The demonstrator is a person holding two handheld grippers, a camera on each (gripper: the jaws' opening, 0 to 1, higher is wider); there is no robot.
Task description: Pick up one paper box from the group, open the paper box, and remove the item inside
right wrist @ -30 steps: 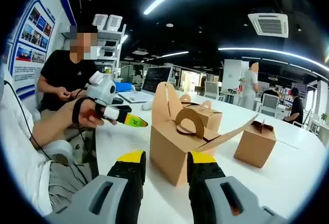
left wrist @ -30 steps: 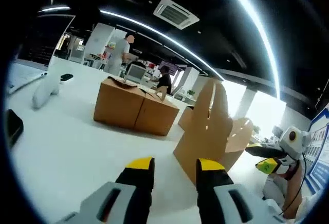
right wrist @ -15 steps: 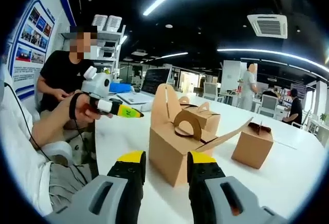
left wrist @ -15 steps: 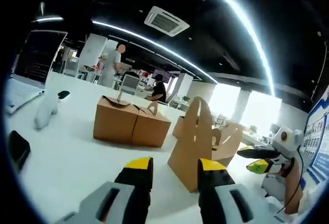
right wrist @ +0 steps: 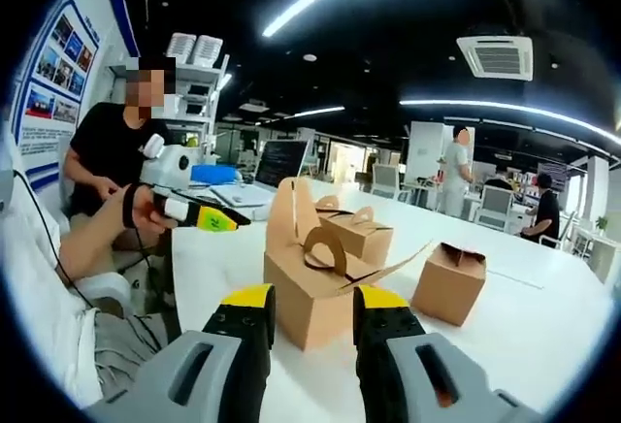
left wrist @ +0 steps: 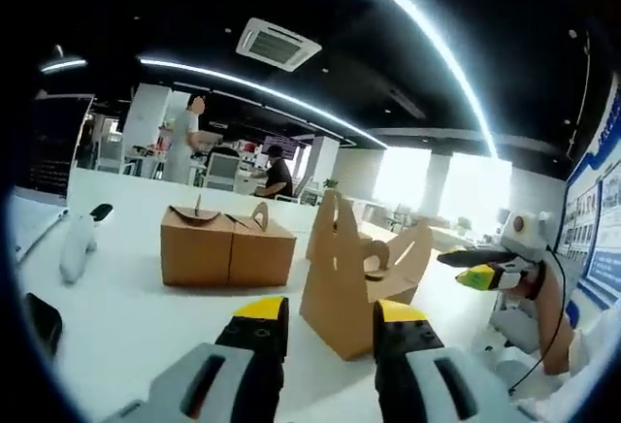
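While the opened kraft paper box (right wrist: 315, 282) sits on the white table (right wrist: 524, 345) with its handle flaps standing up and one lid flap hanging out to the side, both grippers hover short of it, touching nothing. In the right gripper view, the right gripper (right wrist: 309, 305) shows yellow-tipped jaws set slightly apart with nothing between them. The left gripper (right wrist: 209, 217) comes in from the left, held in a person's hand (right wrist: 146, 211); whether its jaws are spread cannot be told there. In the left gripper view, the left gripper's own jaws stand parted and empty before the same box (left wrist: 354, 282). Closed boxes (left wrist: 225, 246) sit behind it.

Whatever is inside is hidden. I judge the light box could slide or tip if one gripper reaches in without the other bracing a wall. The upright flaps may snag a jaw and tear.
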